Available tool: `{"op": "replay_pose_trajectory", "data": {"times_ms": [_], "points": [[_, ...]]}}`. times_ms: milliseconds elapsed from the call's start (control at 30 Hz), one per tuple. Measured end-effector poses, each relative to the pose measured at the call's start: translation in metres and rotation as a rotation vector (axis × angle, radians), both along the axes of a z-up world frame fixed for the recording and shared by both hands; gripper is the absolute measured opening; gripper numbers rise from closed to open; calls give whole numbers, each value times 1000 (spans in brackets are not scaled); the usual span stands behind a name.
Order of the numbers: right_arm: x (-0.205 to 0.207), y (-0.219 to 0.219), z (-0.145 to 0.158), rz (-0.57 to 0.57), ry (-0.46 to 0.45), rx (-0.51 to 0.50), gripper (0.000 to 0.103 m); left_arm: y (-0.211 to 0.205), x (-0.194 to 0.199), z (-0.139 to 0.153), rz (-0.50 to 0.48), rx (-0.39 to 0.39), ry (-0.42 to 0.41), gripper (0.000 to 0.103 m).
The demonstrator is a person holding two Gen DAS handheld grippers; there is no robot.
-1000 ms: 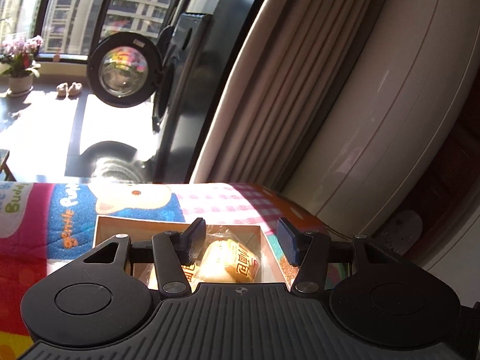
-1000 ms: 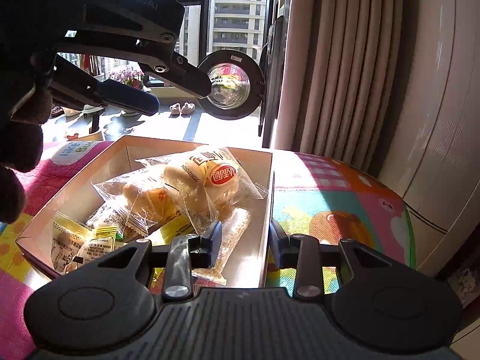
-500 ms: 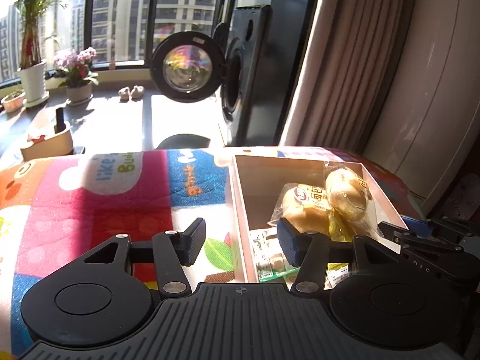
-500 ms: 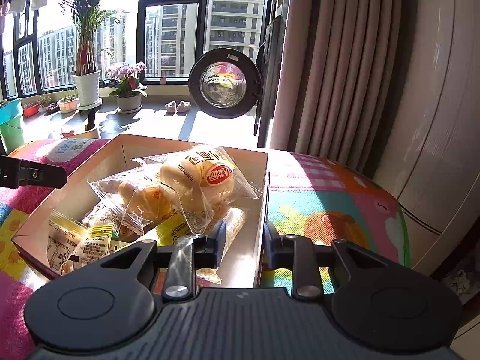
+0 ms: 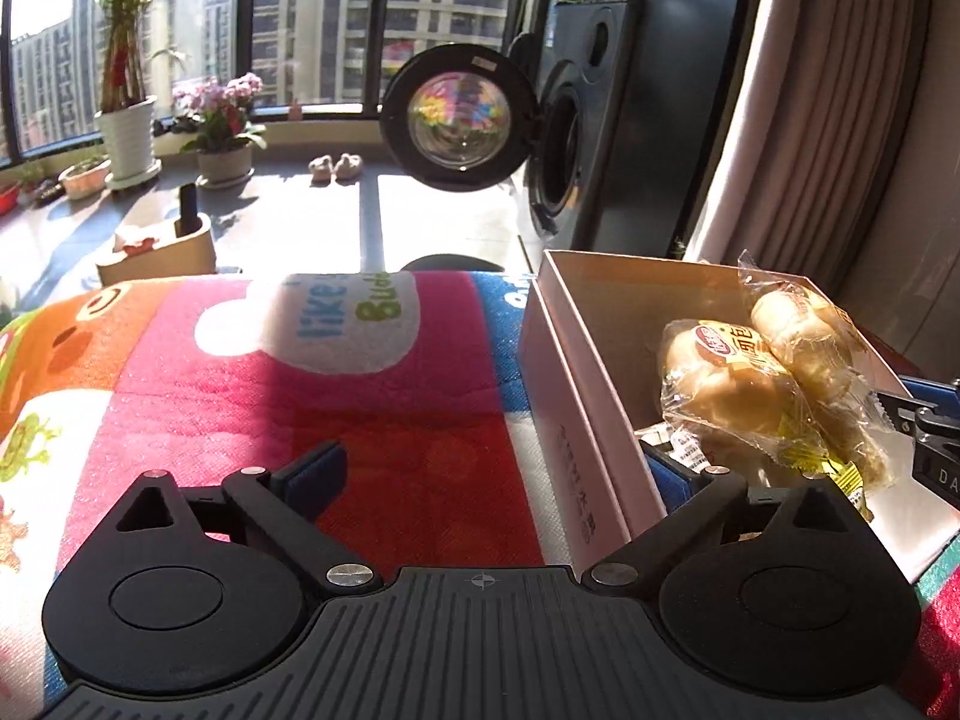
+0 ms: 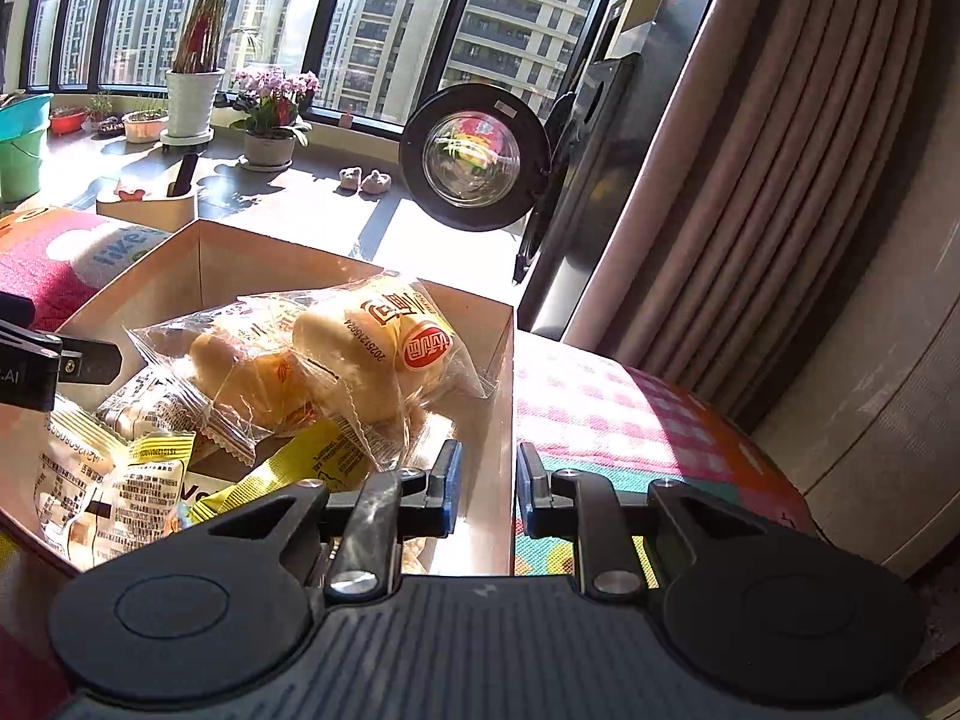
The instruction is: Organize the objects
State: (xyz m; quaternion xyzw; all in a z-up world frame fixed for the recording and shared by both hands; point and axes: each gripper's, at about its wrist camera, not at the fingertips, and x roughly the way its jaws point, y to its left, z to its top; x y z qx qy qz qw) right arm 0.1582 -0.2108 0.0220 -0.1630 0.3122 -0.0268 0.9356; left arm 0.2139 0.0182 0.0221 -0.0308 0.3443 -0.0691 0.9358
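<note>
An open cardboard box [image 5: 576, 408] [image 6: 150, 264] stands on a colourful cartoon mat [image 5: 300, 396]. Inside lie two wrapped bread rolls [image 5: 732, 384] [image 6: 372, 354] on top of several small snack packets [image 6: 108, 474]. My left gripper [image 5: 492, 474] is wide open and straddles the box's left wall, one finger outside, one inside. My right gripper [image 6: 489, 486] straddles the box's right wall with only a narrow gap; its outer pad is at the wall and its inner pad is slightly off it. Each gripper's tip shows at the edge of the other view.
A dark washing machine [image 5: 594, 120] with its round door [image 5: 459, 120] open stands beyond the mat. A beige curtain [image 6: 750, 180] hangs at the right. Potted plants [image 6: 192, 96], small slippers [image 5: 336, 168] and a wooden holder [image 5: 156, 252] are on the sunlit floor.
My left gripper swung from above the box to its left wall and opened wider. My right gripper's fingers drew closer together around the right wall.
</note>
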Motion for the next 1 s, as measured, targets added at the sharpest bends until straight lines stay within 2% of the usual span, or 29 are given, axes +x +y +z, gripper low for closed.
{"op": "replay_pose_trajectory", "data": {"times_ms": [67, 200, 267, 333, 367, 467, 533, 600, 667, 800, 933, 1000], "points": [[6, 12, -2, 16, 3, -38, 20, 13, 2, -3, 29, -20, -45, 103], [0, 12, 8, 11, 18, 33, 27, 24, 0, 2, 55, -29, -72, 102], [-14, 8, 16, -5, -12, 48, 37, 27, -12, 16, 57, -67, -119, 102], [-33, 2, 25, -20, -44, 71, 54, 30, -32, 32, 56, -98, -170, 102], [-47, -2, 30, -31, -65, 90, 58, 30, -48, 43, 49, -111, -202, 102], [-89, -7, 39, -35, -110, 140, 73, 25, -96, 62, 15, -99, -261, 102], [-117, -3, 39, -22, -123, 171, 85, 19, -127, 60, -8, -79, -243, 102], [-141, 3, 30, -15, -109, 197, 100, 9, -161, 47, -27, -57, -180, 102], [-160, 8, 18, -9, -81, 219, 103, 0, -187, 31, -39, -34, -123, 102], [-187, 16, -9, -25, -26, 240, 103, -9, -229, 8, -25, -22, -86, 102], [-193, 22, -25, -10, -2, 188, 103, -25, -238, -10, 0, 52, -70, 102], [-186, 21, -31, -37, 60, 185, 103, -29, -231, -18, 9, 92, -31, 102]]}}
